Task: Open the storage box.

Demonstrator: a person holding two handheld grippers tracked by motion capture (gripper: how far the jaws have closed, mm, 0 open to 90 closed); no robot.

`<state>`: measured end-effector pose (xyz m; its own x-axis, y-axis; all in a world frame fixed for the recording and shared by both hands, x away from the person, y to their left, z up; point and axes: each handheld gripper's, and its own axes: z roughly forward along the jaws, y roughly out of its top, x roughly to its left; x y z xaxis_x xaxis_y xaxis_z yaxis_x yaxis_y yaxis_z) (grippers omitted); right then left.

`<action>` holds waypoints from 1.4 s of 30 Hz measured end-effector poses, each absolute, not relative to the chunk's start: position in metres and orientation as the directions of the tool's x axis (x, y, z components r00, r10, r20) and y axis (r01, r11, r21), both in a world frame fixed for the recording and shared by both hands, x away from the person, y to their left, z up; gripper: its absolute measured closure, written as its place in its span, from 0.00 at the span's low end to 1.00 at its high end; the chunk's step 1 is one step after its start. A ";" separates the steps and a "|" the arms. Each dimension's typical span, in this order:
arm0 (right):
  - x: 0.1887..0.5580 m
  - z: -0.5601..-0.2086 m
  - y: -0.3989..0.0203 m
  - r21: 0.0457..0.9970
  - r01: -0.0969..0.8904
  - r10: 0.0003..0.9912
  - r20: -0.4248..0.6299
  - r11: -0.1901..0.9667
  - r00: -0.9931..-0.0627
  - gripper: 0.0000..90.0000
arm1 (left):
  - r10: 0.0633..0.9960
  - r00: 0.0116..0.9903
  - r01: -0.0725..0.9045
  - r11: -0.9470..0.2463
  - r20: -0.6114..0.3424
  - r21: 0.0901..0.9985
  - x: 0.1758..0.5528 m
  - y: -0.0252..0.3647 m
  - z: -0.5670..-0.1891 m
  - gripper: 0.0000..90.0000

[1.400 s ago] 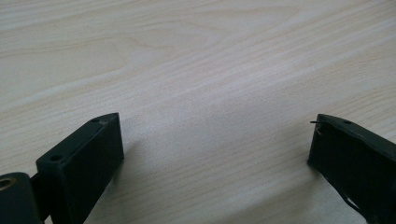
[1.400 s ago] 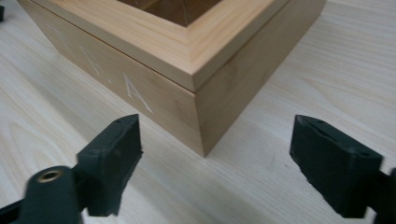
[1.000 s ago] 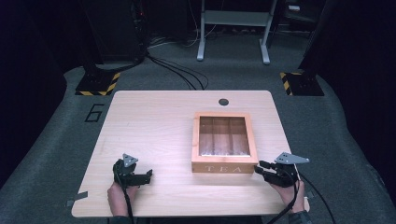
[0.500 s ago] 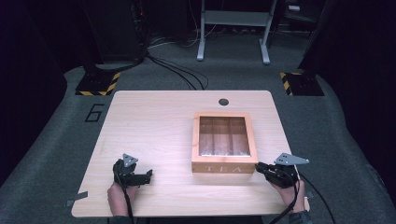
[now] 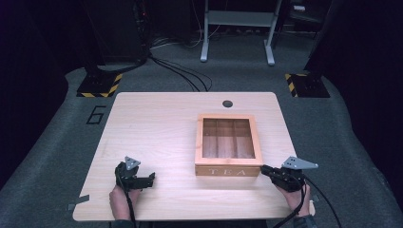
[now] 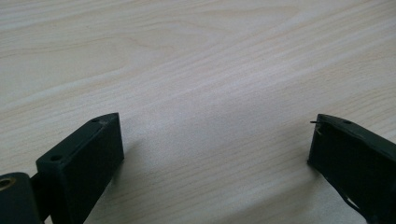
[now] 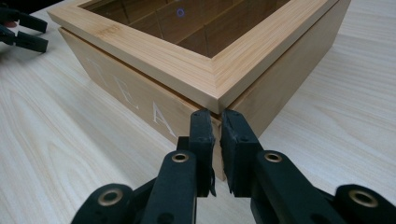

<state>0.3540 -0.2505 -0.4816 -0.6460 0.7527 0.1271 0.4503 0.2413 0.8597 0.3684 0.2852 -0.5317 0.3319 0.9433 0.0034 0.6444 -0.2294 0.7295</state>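
Observation:
A wooden tea box with a glass-paned lid and "TEA" on its front stands right of centre on the table. My right gripper lies level at the box's front right corner. In the right gripper view the box's lid frame rises ahead, and my right gripper has its tips right at that corner, just under the lid's edge. Its jaws have just been closing, and only a thin slit with nothing in it is left. My left gripper rests near the front left, open over bare wood.
A round cable hole sits near the table's far edge. Behind the table are two hazard-striped bases, floor cables and a metal stand. The left gripper shows far off in the right gripper view.
My right gripper's jaws have drawn together at the box's front right corner. Both hands and the box have kept their places.

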 end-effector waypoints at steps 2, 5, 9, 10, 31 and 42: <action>0.353 -0.481 -0.251 0.863 0.442 0.752 0.119 0.244 -0.649 0.92 | 0.943 0.332 0.644 -0.230 0.004 0.729 0.368 0.285 -0.532 0.03; 0.353 -0.479 -0.250 0.872 0.428 0.752 0.114 0.237 -0.649 0.92 | 0.943 0.332 0.645 -0.230 0.004 0.729 0.368 0.285 -0.532 0.03; 0.352 -0.476 -0.249 0.881 0.412 0.758 0.099 0.235 -0.644 0.92 | 0.943 0.332 0.644 -0.230 0.004 0.729 0.368 0.285 -0.532 0.03; 0.353 -0.475 -0.249 0.883 0.406 0.756 0.095 0.237 -0.648 0.92 | 0.943 0.332 0.644 -0.229 0.004 0.730 0.368 0.285 -0.532 0.03; 0.359 -0.462 -0.245 0.926 0.322 0.760 0.064 0.196 -0.647 0.92 | 0.943 0.332 0.645 -0.230 0.004 0.729 0.368 0.285 -0.532 0.03; 0.368 -0.451 -0.240 0.938 0.299 0.763 0.061 0.177 -0.643 0.92 | 0.943 0.332 0.644 -0.229 0.003 0.729 0.368 0.285 -0.532 0.03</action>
